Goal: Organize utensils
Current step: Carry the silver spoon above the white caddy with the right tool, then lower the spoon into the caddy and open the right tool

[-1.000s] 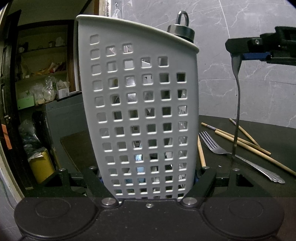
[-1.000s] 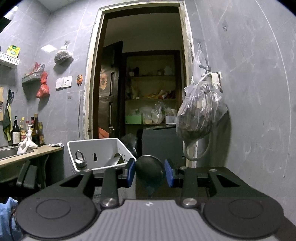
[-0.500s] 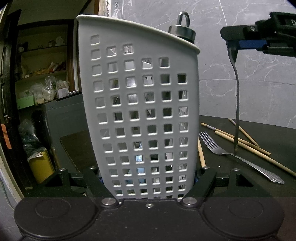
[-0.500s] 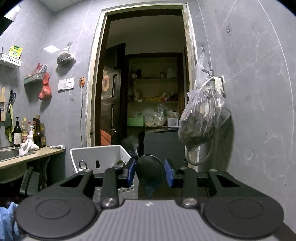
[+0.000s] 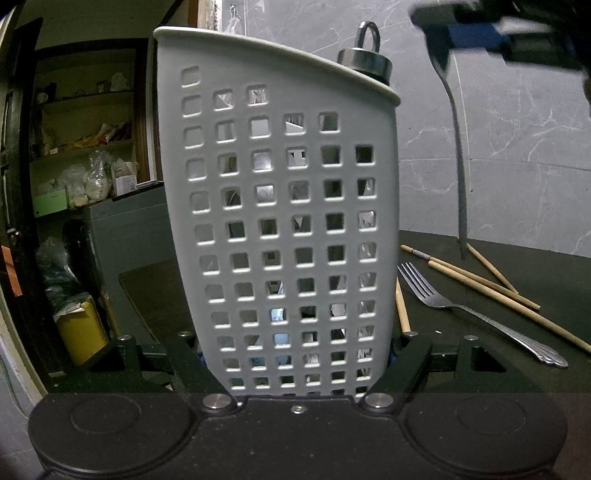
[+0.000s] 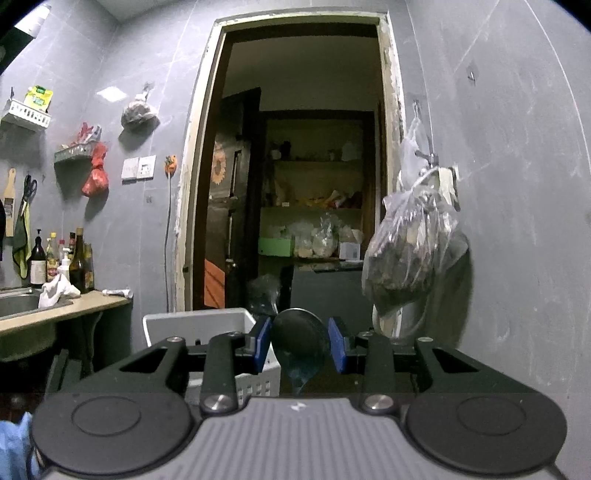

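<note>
The white perforated utensil basket (image 5: pixel 288 236) is clamped upright in the left claw (image 5: pixel 295 354) on the dark table (image 5: pixel 517 266). A spoon (image 6: pixel 300 343) is gripped by its bowl in the right claw (image 6: pixel 300 345) — handle hanging down, beside the basket. A fork (image 5: pixel 476 314) and chopsticks (image 5: pixel 480 280) are left on the table.

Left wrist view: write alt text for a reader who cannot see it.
The left gripper clamps a white perforated utensil basket that fills the centre. At upper right, the right gripper holds a spoon hanging handle-down above the dark table. A fork and wooden chopsticks lie on the table.
</note>
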